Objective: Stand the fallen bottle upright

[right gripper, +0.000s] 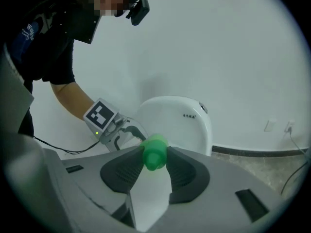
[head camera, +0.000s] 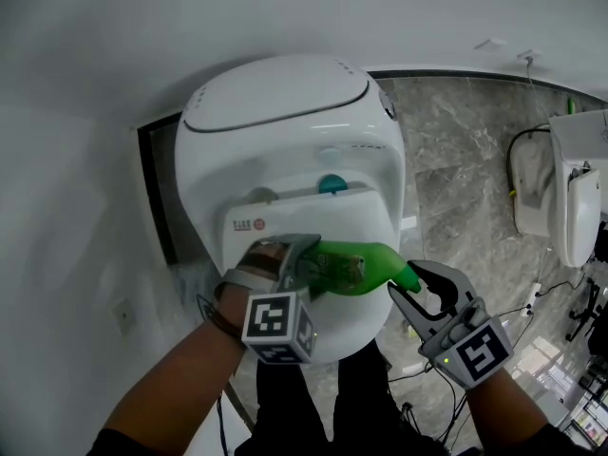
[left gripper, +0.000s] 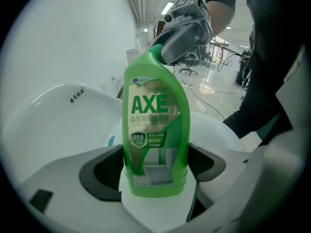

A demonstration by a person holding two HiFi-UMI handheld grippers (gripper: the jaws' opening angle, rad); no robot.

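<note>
Nearest to us, the left gripper (head camera: 312, 272) is clamped on the lower body of the AXE toilet-cleaner bottle (head camera: 366, 266), with a pad pressed to each side just above the base. Just beyond it, the right gripper (head camera: 414, 287) has its jaws closed on the green cap (right gripper: 154, 152), which sits pinched between the two ribbed pads. So the bottle lies on its side between the two grippers, base to our left and cap to our right, across the rear of the white toilet (head camera: 285, 150). We cannot tell whether it rests on the porcelain or hangs just above it.

The cap grip worries us most. It is small, round and smooth, and we judge it could slip out as the bottle swings upright. With both grippers clamped, the two could also twist against each other. The left jaws hold so low that they may hit the surface before the base lands. The toilet's top is rounded and glossy, so a bottle set down off-centre could tip or slide to the marble floor (head camera: 456, 150).

Beyond the bottle, a teal flush button (head camera: 332, 184) stands close and could be knocked. Further off are the closed lid (head camera: 275, 93), the white wall (head camera: 76, 160) and a second toilet (head camera: 579, 198) well apart at the right. Nothing else crowds the bottle.
</note>
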